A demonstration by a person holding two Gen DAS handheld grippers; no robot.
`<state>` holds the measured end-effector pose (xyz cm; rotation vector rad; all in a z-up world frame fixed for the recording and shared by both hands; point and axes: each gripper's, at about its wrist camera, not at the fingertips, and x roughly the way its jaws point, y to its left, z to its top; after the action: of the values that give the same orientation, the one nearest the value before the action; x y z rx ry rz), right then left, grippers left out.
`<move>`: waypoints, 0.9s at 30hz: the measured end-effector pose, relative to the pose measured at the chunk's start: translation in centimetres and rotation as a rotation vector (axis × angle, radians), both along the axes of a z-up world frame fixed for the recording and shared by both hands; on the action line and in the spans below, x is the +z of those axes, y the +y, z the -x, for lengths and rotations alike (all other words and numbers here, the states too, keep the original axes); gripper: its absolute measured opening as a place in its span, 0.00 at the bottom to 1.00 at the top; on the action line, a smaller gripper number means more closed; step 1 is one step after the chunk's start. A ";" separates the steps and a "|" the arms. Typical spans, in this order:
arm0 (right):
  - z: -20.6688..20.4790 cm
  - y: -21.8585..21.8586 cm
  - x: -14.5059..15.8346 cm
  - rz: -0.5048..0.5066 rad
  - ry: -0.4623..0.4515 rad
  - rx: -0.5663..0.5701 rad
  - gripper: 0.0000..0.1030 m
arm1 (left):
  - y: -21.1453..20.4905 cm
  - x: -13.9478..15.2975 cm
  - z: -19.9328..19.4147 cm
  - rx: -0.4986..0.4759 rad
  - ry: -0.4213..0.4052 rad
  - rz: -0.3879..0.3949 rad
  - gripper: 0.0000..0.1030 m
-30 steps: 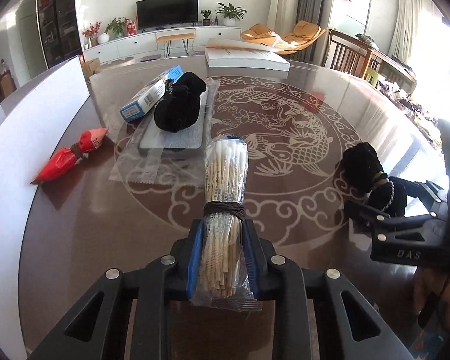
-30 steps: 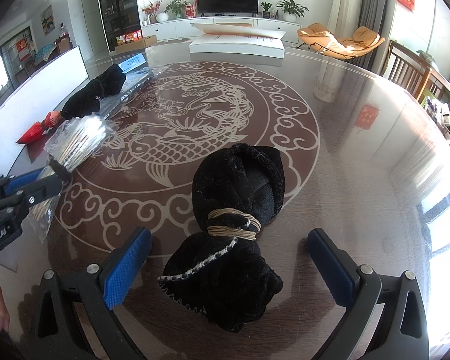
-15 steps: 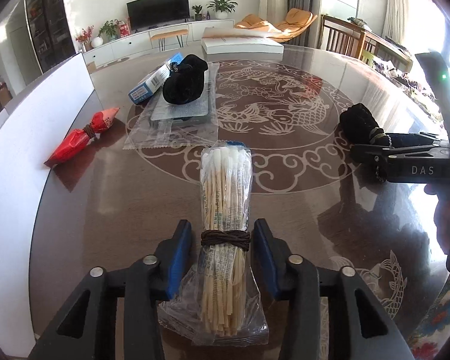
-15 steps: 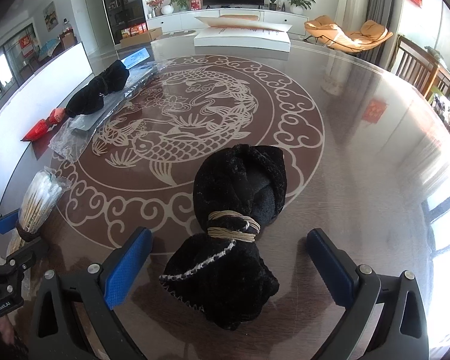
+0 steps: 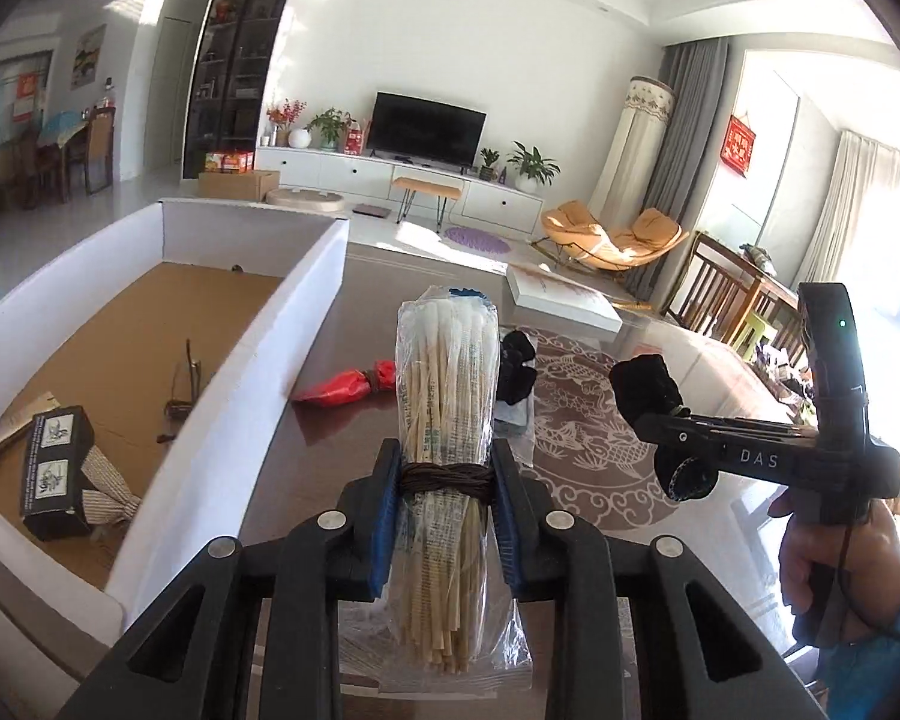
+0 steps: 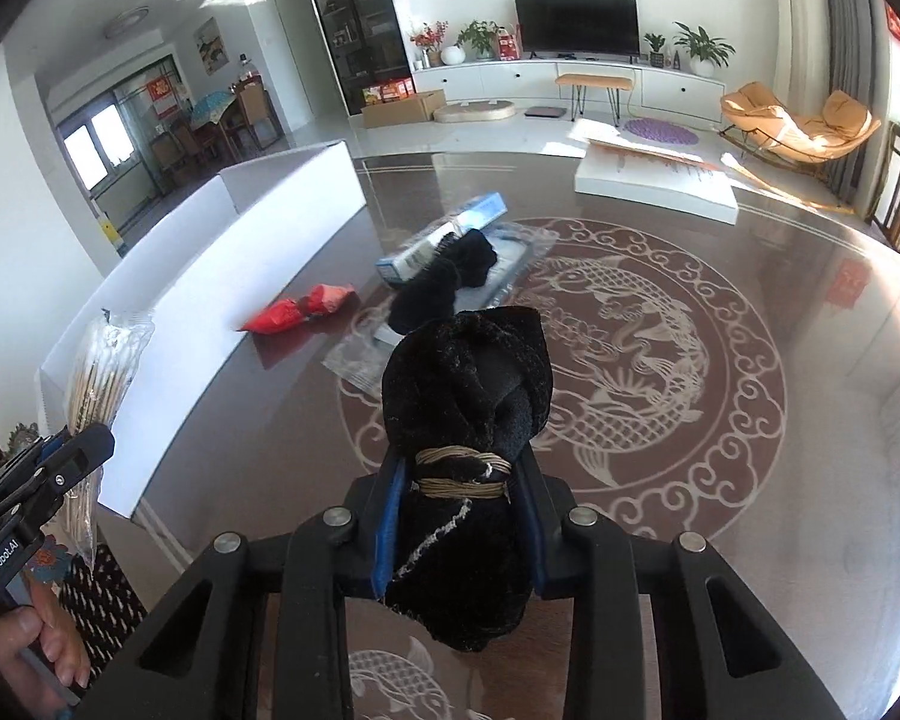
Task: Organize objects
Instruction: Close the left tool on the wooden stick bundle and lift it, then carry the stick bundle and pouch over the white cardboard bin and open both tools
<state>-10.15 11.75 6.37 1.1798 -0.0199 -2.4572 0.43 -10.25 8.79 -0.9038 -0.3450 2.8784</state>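
My left gripper (image 5: 444,480) is shut on a plastic-wrapped bundle of cotton swabs (image 5: 444,384) tied with a dark band, held up in the air beside the white box (image 5: 306,300). It also shows in the right wrist view (image 6: 99,372). My right gripper (image 6: 459,480) is shut on a black cloth bundle (image 6: 474,372) tied with tan cord, lifted above the table. That bundle also shows in the left wrist view (image 5: 645,387).
The white box has a brown floor (image 5: 120,348) holding a dark carton (image 5: 54,474) and small items. On the table (image 6: 780,480) lie a red packet (image 6: 297,312), a blue-white box (image 6: 444,240), another black bundle (image 6: 444,282) on clear plastic, and a white flat box (image 6: 654,186).
Both grippers closed on their bundles and lifted them off the table. The left gripper swung left, bringing the white box's inside into view.
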 end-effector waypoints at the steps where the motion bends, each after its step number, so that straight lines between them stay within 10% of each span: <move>1: 0.1 -2.5 1.1 0.029 0.015 0.041 0.32 | -2.1 0.9 0.0 0.034 0.008 -0.013 0.27; 12: 2.2 -29.7 4.1 0.020 0.123 0.392 0.34 | -19.1 -1.6 5.1 0.372 -0.275 0.018 0.30; 15: 3.1 -33.1 1.5 -0.051 0.064 0.412 0.54 | -20.2 -4.0 6.4 0.456 -0.398 0.055 0.60; 19: 3.3 -32.2 0.2 -0.050 0.070 0.339 0.80 | -20.4 -4.9 5.3 0.480 -0.353 0.022 0.90; 27: 0.9 -22.0 -0.2 -0.043 0.231 0.173 0.96 | -15.8 -4.0 3.2 0.444 -0.207 0.103 0.90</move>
<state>-11.02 -10.26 6.20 0.8680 0.1946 -2.4336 -2.82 -26.07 4.79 -1.2953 -0.4729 3.2290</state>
